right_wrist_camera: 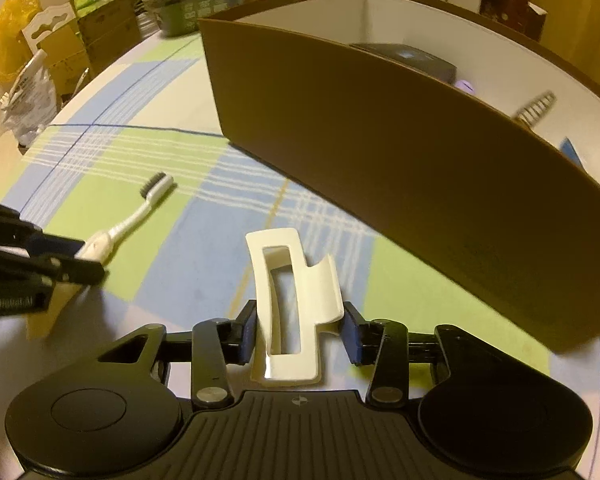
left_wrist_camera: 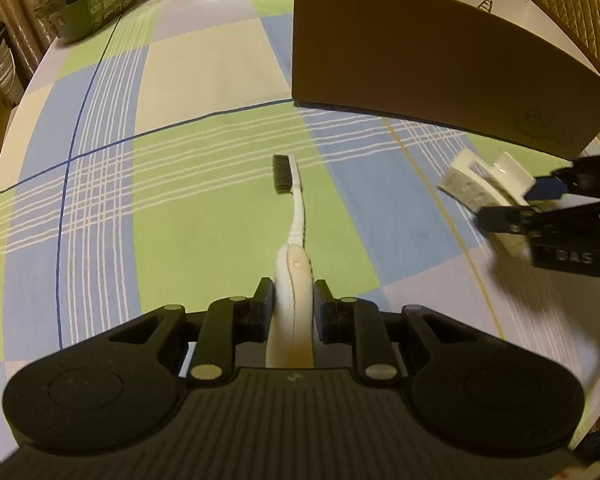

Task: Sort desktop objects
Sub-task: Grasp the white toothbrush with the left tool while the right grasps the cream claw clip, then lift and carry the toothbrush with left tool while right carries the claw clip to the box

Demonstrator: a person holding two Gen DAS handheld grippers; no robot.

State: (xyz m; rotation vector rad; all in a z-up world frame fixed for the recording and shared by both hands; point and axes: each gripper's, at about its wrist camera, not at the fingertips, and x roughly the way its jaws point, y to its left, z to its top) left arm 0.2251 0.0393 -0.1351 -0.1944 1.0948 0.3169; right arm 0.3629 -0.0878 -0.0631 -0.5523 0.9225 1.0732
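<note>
So the white plastic toothbrush with dark bristles [left_wrist_camera: 296, 216] is clamped at its fat handle by the left gripper [left_wrist_camera: 293, 308], fingers closed snug on both sides, bristle head pointed up toward the middle of the left wrist frame, above the green, blue and cream checked tablecloth [left_wrist_camera: 180, 208]. In the right wrist view the same toothbrush [right_wrist_camera: 128, 222] is seen at mid left, held by the black fingers coming in from the left edge. The cream rectangular plastic hair claw clip [right_wrist_camera: 290, 308] is pinched by the right gripper [right_wrist_camera: 300, 334], fingers only partly closed, pressed on the clip's sides at lower centre. The big brown cardboard box with a white inside [right_wrist_camera: 380, 152] is spread across the upper right, with a dark flat item and a comb-like thing seen inside, too blurred to name
</note>
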